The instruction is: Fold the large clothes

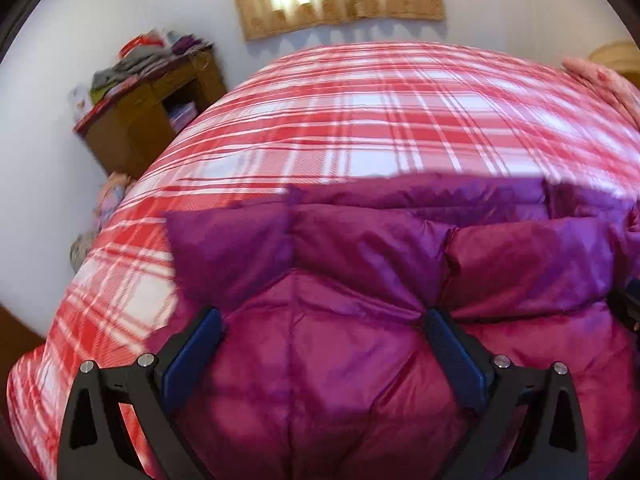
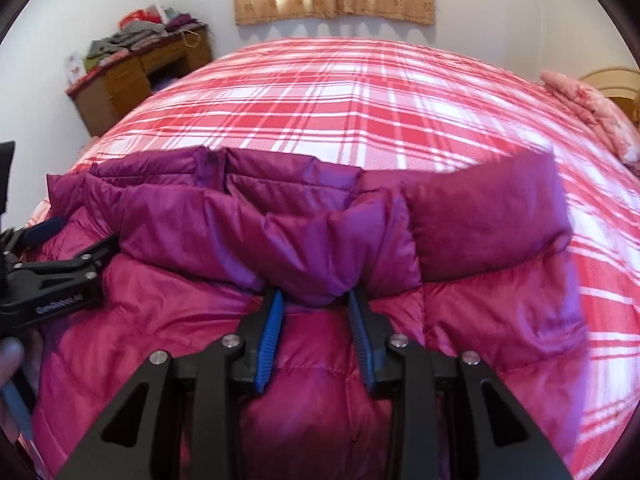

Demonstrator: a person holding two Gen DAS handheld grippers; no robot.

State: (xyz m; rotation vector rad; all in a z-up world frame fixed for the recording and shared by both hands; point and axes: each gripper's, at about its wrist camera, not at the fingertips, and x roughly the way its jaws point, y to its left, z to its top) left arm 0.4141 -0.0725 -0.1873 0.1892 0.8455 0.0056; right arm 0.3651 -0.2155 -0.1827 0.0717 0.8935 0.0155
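risk note: puffy fold may slip or spring back

magenta down jacket [image 2: 304, 320] lies at the near edge of the red plaid bedspread [image 2: 360, 92], its upper part doubled toward the cameras. right gripper [image 2: 316, 300] has a bunched ridge of jacket between its pads, jaws part closed; the hold looks shallow. left gripper [image 1: 324, 320], on the jacket's left side, stands spread wide over the fabric, pinching nothing. judged risks: slick shell slides out of the shallow pinch; trapped air pushes the fold open; one-sided pull skews the jacket on the bedspread.
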